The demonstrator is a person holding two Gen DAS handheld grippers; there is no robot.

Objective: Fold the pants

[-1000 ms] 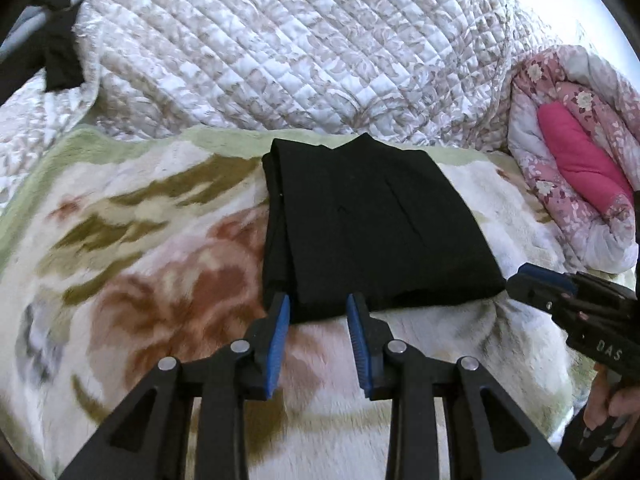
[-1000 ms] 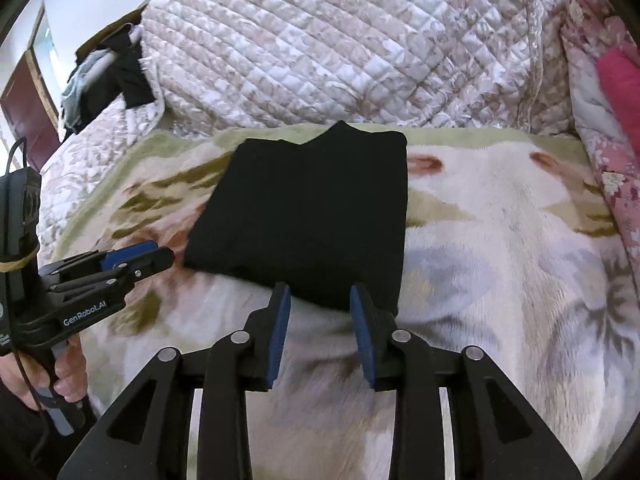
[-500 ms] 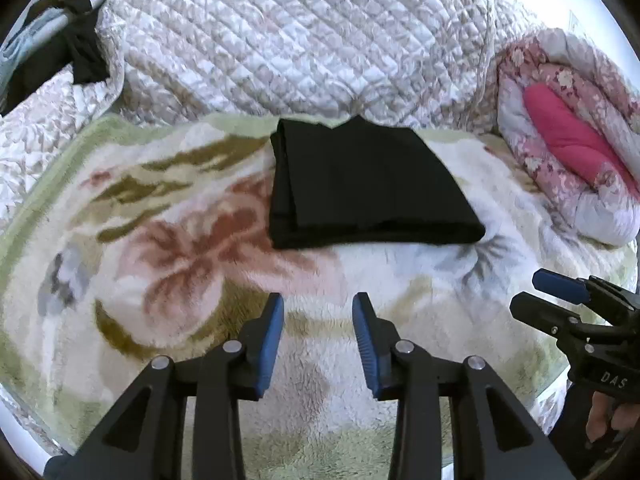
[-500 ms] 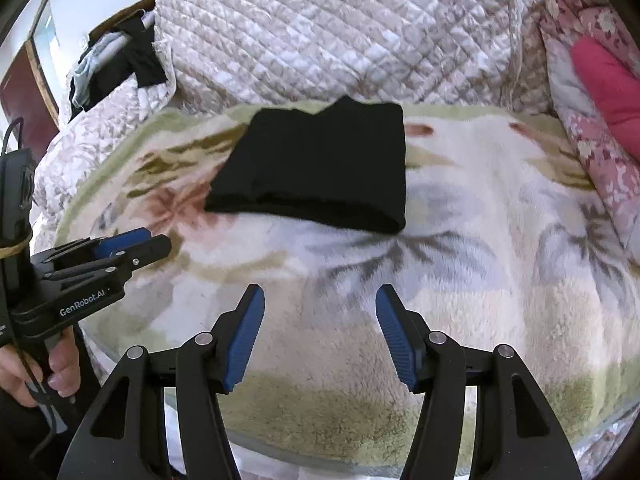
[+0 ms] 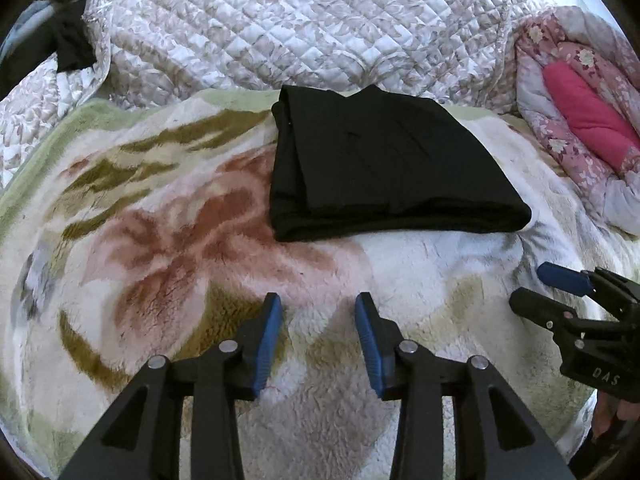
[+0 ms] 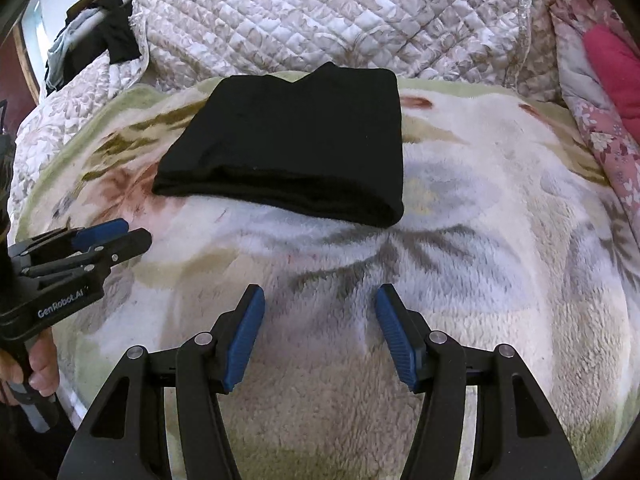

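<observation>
The black pants (image 5: 384,168) lie folded into a flat rectangle on the floral fleece blanket (image 5: 168,248), near its far edge; they also show in the right wrist view (image 6: 296,144). My left gripper (image 5: 318,312) is open and empty, held back from the pants' near edge. My right gripper (image 6: 320,304) is open and empty, also short of the pants. The right gripper shows at the right of the left wrist view (image 5: 560,292), and the left gripper shows at the left of the right wrist view (image 6: 120,236).
A quilted beige cover (image 5: 304,24) rises behind the blanket. A rolled pink floral quilt (image 5: 576,112) lies at the right. Dark clothes (image 6: 100,40) hang at the far left. The blanket's near edge drops off below the grippers.
Both grippers pulled back from the near edge of the folded pants and opened wider. The pants stay folded on the blanket.
</observation>
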